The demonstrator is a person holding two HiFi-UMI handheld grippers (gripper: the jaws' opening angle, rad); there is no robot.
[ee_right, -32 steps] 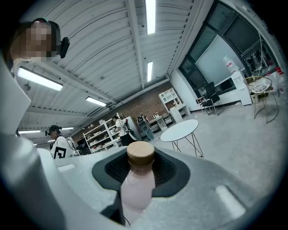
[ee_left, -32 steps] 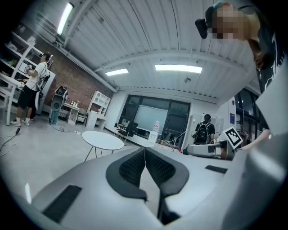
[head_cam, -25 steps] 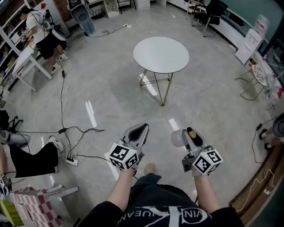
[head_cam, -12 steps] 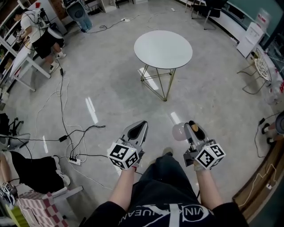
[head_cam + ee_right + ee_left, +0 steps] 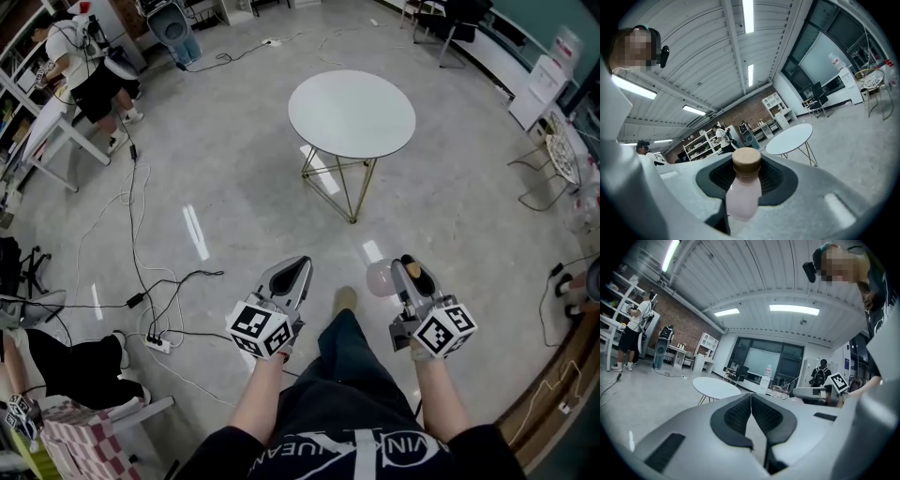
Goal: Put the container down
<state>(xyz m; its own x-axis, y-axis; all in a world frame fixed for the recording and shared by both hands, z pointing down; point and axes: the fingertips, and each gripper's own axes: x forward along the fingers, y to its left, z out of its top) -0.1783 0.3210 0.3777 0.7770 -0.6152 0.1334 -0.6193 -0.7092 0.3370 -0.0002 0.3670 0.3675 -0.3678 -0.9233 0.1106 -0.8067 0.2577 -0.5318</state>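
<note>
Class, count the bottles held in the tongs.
1: a pale pink, tan-capped bottle gripped in the right tongs. The left tongs are shut, empty. None looks hidden.

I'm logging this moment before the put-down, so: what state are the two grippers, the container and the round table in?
left gripper: shut, nothing between its jaws.
right gripper: shut on the container, above the floor.
container: capped, gripped just below its cap, not yet set down.
round table: upright, top bare.
</note>
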